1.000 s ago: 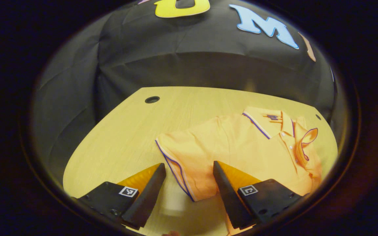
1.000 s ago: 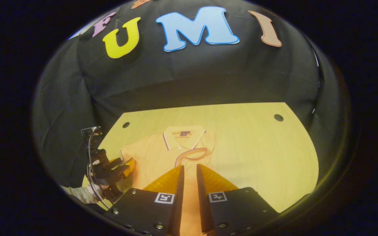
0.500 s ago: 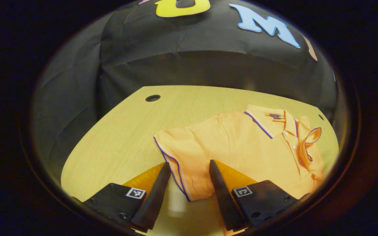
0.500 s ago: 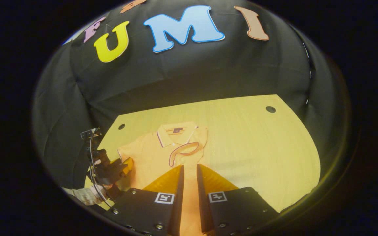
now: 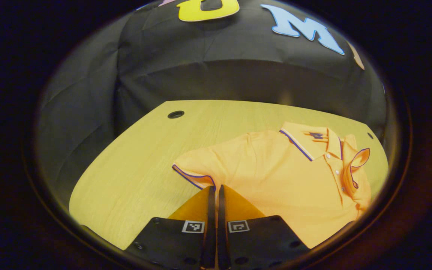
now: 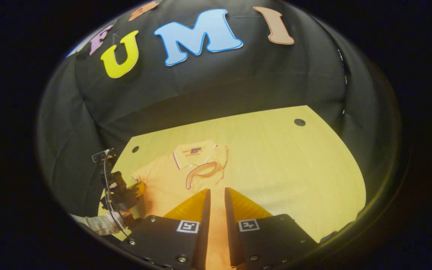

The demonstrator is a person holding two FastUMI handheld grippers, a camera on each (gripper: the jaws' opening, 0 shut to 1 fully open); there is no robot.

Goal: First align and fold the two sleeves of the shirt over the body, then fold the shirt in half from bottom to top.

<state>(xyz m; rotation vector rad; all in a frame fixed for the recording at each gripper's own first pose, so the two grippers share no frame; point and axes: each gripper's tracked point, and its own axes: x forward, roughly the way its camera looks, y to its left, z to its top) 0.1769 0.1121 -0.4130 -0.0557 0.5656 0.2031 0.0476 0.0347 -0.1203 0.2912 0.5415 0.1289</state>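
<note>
Sleeve-fold step in hand: orange polo shirt (image 5: 276,172) lies flat on the wooden table (image 5: 133,165), collar toward 12 o'clock, at centre-right of the left gripper view. Right sleeve (image 5: 354,165) already folded over the body, its trimmed cuff lying beside the button placket; left sleeve (image 5: 197,168) not yet folded, sticking out toward 9 o'clock. Left gripper (image 5: 215,191) is clenched on that sleeve's trimmed cuff edge, fingers closed to a thin slit at 6 o'clock with the cuff running in between them. Right gripper (image 6: 216,195) is nearly closed, with orange fabric showing in the narrow gap; looks like it pinches the shirt's lower body, but whether both fingers actually press I cannot tell. Next move, as I judge: lift the left sleeve and carry it toward 3 o'clock over the chest, lining it up with the folded one, then do the bottom-to-top fold. Around: cable holes in the table (image 5: 175,114), black booth wall (image 5: 216,75) at 12 o'clock. Nothing on the tabletop blocks the path; risk is the cuff slipping out or the body dragging along.
</note>
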